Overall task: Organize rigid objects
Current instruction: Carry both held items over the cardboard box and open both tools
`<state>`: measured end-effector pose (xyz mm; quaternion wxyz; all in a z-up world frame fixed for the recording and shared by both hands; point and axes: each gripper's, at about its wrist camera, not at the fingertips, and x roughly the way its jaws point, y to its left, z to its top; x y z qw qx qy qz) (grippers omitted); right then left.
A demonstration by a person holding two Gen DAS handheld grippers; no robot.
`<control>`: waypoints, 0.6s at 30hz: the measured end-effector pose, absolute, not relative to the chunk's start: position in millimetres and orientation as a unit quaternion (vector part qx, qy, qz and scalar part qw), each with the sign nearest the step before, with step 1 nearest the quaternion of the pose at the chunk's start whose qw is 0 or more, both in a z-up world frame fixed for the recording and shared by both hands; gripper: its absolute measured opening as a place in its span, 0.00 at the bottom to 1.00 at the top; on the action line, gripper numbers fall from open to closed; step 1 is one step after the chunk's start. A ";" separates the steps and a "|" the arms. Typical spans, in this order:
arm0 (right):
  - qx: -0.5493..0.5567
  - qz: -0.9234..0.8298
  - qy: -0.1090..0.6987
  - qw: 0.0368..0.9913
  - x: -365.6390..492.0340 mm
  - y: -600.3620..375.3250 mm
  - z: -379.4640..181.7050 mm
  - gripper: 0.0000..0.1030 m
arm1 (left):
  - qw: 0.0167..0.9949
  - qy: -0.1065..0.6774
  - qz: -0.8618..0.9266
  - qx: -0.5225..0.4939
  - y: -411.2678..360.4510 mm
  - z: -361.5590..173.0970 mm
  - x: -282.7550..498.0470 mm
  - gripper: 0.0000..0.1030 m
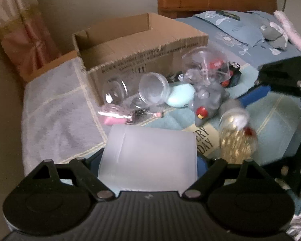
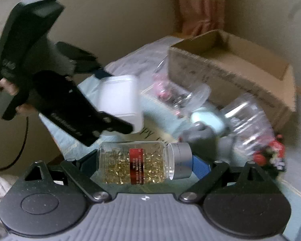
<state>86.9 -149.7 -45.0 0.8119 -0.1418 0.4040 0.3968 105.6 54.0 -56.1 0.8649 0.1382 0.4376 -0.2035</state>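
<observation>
A: What did the left gripper (image 1: 148,160) have?

B: A frosted white plastic box (image 1: 150,156) sat low in the centre of the left wrist view, between jaws spread fairly wide and pressing its two sides. In the right wrist view that same box appeared left of centre, lifted above the bed (image 1: 58,108).

A: And the right gripper (image 2: 144,162)?

B: Its jaws stood wide, clamped on the ends of a clear bottle (image 2: 138,162) of golden capsules lying crosswise at lower centre, silver cap pointing right.

A: Where was everything else?

B: An open cardboard box (image 1: 142,48) stood in the upper middle of the left view. Just in front lay clear jars, one round jar (image 1: 153,89) on its side, a pale blue oval case (image 1: 179,96) and a grey toy (image 1: 207,104) with red dots.
</observation>
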 end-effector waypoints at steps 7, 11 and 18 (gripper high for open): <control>-0.128 0.311 0.353 0.873 112.0 -168.9 8.2 0.93 | 0.897 0.402 -0.129 0.130 46.6 -9.4 132.9 0.83; -0.105 0.230 0.351 0.901 158.9 -172.0 25.5 0.93 | 0.913 0.381 -0.097 0.113 37.0 13.3 174.4 0.83; -0.058 0.172 0.368 0.912 239.2 -166.5 24.9 0.93 | 0.917 0.382 -0.060 0.104 19.6 17.0 239.5 0.83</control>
